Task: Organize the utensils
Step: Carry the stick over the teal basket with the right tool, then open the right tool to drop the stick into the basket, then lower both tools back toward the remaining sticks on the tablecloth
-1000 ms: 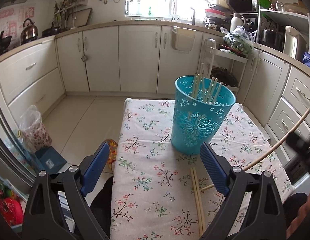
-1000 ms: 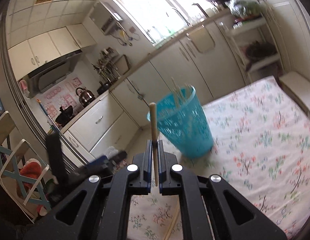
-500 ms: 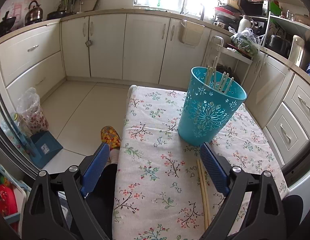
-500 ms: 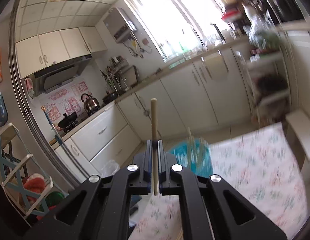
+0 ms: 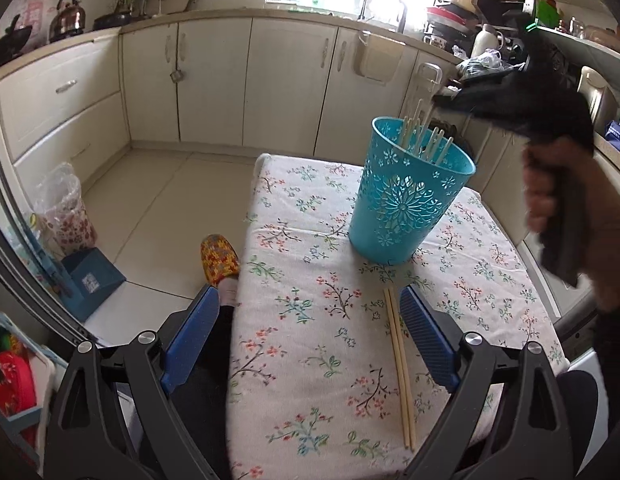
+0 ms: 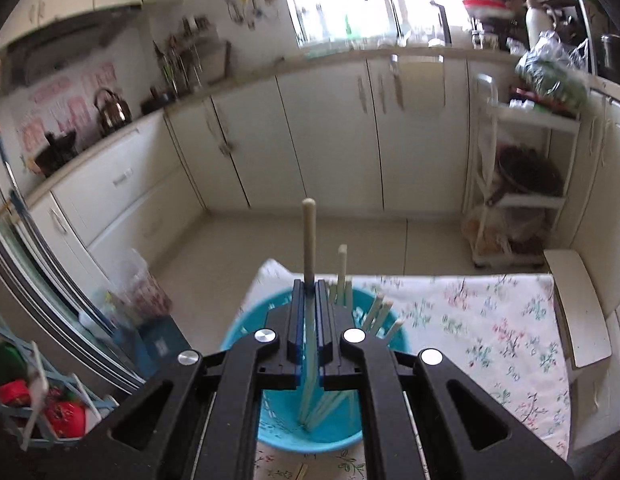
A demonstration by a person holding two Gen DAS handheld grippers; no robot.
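Right hand-held gripper (image 6: 308,292): jaws pressed together on one chopstick (image 6: 308,236), directly above the mouth of the blue basket (image 6: 245,412).
Held chopstick's axis: near upright, lower end already inside the rim beside the chopsticks standing there (image 6: 342,276); judged to need only a straight drop.
Basket's place: on the far part of the floral-clothed counter (image 5: 310,320), toward its right.
Left hand-held gripper (image 5: 310,324): jaws wide apart, empty, low over the counter's near edge.
Loose pair (image 5: 398,364): two chopsticks flat on the cloth, side by side, long axis running near to far, just inside the right-hand jaw.
Nearer hand for the pair: the left one, judged next to take them.
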